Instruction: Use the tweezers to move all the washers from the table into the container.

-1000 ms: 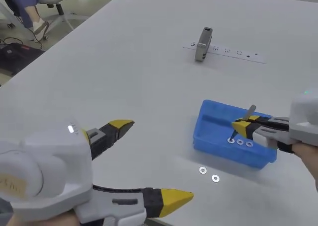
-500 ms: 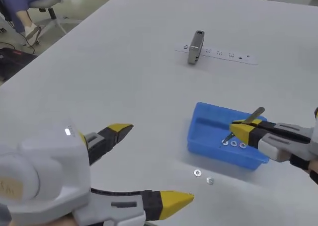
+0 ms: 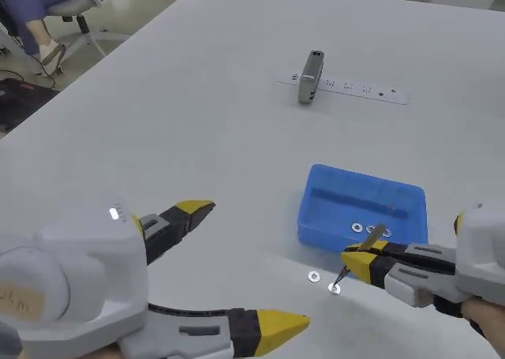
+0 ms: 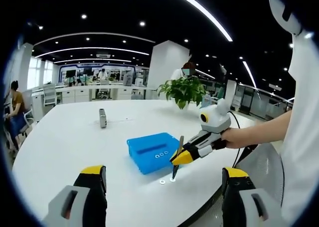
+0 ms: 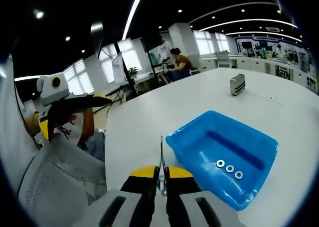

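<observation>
- Down by the near wall of the shallow blue plastic container (image 3: 319, 193), the yellow-tipped right gripper (image 3: 353, 259) has its jaws pressed together on a pair of thin metal tweezers (image 3: 340, 275). The points aim down at the white table (image 3: 197, 122).
- Two small silver loose washers (image 3: 314, 277) lie on the table, close together and just beside the container's near wall.
- The tweezer points sit right at the one nearer the person. I honestly can't tell from the head view whether it's pinched yet or only touched.
- Three flat ring washers in the container (image 3: 371, 229) are lined up in a row near that same wall. The right gripper view shows them nicely too.
- My count: three in, two to go, assuming none are hiding out of frame. So a bit past halfway, I'd say.
- With the loose pair so near the container, the carry for each looks short. The fiddly part is getting under a flat ring.
- The yellow-tipped left gripper (image 3: 252, 264) hangs off to the side with jaws spread wide, holding nothing, well apart from the action.
- A white power strip (image 3: 355, 86) sits far back with a grey block (image 3: 309, 76) standing on it. It's not part of this job.
</observation>
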A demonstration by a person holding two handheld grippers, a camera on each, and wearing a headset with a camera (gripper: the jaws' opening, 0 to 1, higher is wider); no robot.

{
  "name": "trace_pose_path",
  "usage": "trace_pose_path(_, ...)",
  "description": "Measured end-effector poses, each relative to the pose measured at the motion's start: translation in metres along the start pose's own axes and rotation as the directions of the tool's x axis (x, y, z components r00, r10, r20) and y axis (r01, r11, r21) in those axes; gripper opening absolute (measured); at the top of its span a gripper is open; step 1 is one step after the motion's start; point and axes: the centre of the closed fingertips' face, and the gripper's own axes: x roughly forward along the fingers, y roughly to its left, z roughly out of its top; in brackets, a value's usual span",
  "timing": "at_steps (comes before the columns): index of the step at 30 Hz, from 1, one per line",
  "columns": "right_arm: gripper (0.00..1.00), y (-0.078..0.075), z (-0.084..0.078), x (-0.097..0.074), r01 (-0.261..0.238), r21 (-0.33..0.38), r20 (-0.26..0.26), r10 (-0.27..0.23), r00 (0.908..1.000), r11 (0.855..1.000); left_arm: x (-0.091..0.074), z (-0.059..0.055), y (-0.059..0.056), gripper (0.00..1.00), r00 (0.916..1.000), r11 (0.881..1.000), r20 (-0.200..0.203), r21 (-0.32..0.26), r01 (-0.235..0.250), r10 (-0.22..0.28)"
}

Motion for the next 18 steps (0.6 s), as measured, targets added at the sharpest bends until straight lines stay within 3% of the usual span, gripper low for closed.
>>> trace_pose_path(3,0.03,-0.001,-0.007,0.003,0.000,-0.024,-0.029,-0.001,0.9996,1.000,-0.001,-0.002,0.000,0.99,1.0000,1.000,-0.007,-0.001,-0.003,0.003)
trace_pose_path(4,0.03,-0.001,-0.002,0.003,0.002,-0.017,0.007,-0.002,1.0000,1.000,-0.001,-0.003,0.000,0.99,1.0000,1.000,-0.008,-0.002,-0.005,0.004)
trace_pose_path(7,0.03,-0.001,-0.004,0.002,0.001,-0.019,-0.013,-0.001,0.9999,1.000,-0.002,-0.003,0.001,0.99,0.9999,1.000,-0.008,-0.003,-0.007,0.007)
trace_pose_path(12,0.03,0.010,-0.009,0.003,-0.037,-0.105,-0.046,0.032,0.9984,0.994,-0.002,-0.004,0.001,0.99,0.9999,1.000,-0.009,-0.003,-0.008,0.008)
trace_pose_path(14,0.03,0.017,-0.011,0.003,-0.055,-0.159,-0.060,0.045,0.9972,0.986,-0.002,-0.004,0.001,0.99,0.9999,1.000,-0.008,-0.004,-0.006,0.006)
trace_pose_path(15,0.03,0.020,-0.012,0.003,-0.045,-0.242,-0.070,0.029,0.9972,0.969,-0.001,-0.003,0.001,0.99,1.0000,1.000,-0.006,-0.002,-0.008,0.008)
trace_pose_path(18,0.03,0.033,-0.019,0.003,-0.081,-0.342,-0.138,0.035,0.9898,0.936,-0.001,-0.002,0.001,0.99,1.0000,1.000,-0.004,0.001,-0.007,0.007)
